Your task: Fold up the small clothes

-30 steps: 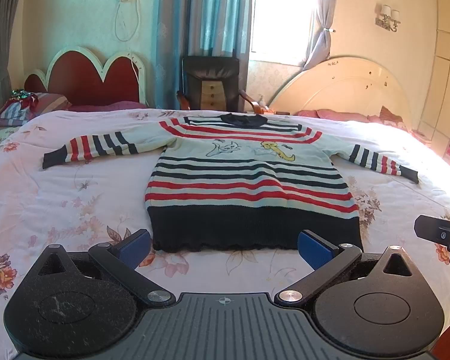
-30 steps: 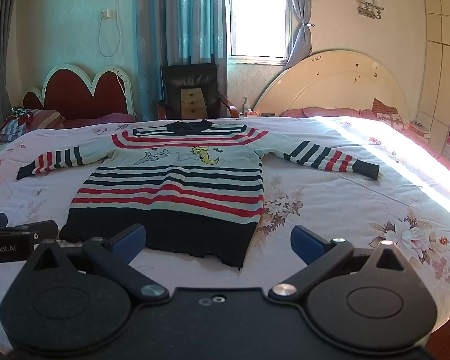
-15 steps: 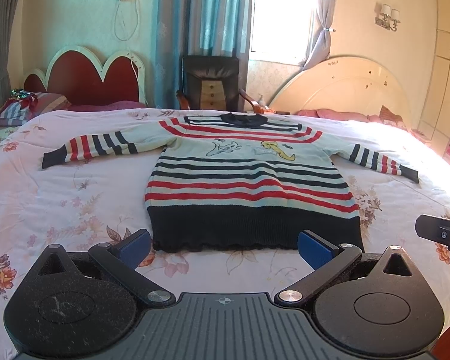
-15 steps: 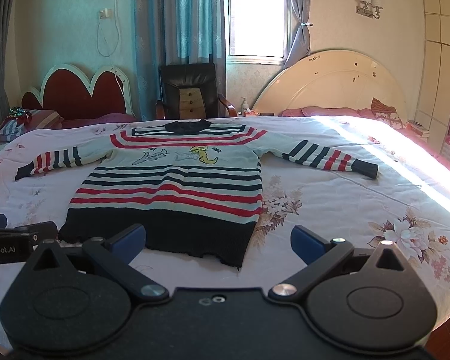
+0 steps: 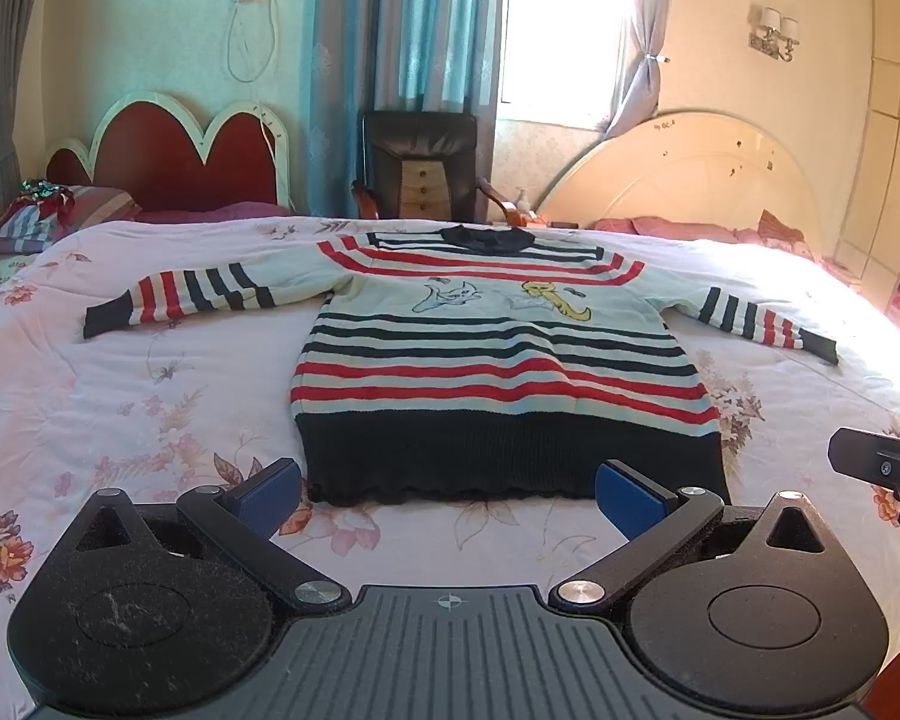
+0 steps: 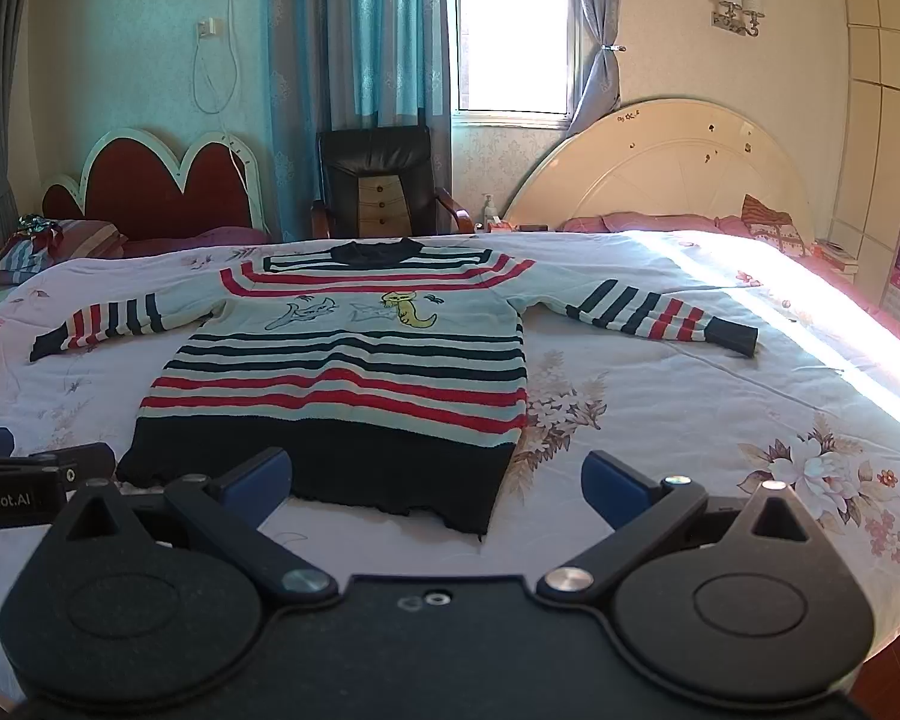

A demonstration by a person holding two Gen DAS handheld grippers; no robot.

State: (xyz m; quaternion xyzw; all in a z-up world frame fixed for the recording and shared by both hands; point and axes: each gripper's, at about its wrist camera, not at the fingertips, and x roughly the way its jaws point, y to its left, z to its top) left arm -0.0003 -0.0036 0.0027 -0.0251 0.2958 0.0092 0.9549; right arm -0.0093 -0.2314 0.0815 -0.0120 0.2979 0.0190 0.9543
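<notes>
bare bedspread (image 5: 150, 420) flanking sweater (image 5: 498, 360); other claw (image 5: 882, 468) near right of hem

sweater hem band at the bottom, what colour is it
Solid dark navy, almost black, on the sweater; the left wrist view shows the hem band best.

bed (image 5: 150, 408): floral cover | striped sweater (image 5: 498, 360) flat, sleeves spread | pillows (image 5: 660, 228) beyond the sweater's collar

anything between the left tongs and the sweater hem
Nothing but bare floral bedspread: the left wrist view shows only sheet between the open left tongs and the sweater hem.
</notes>
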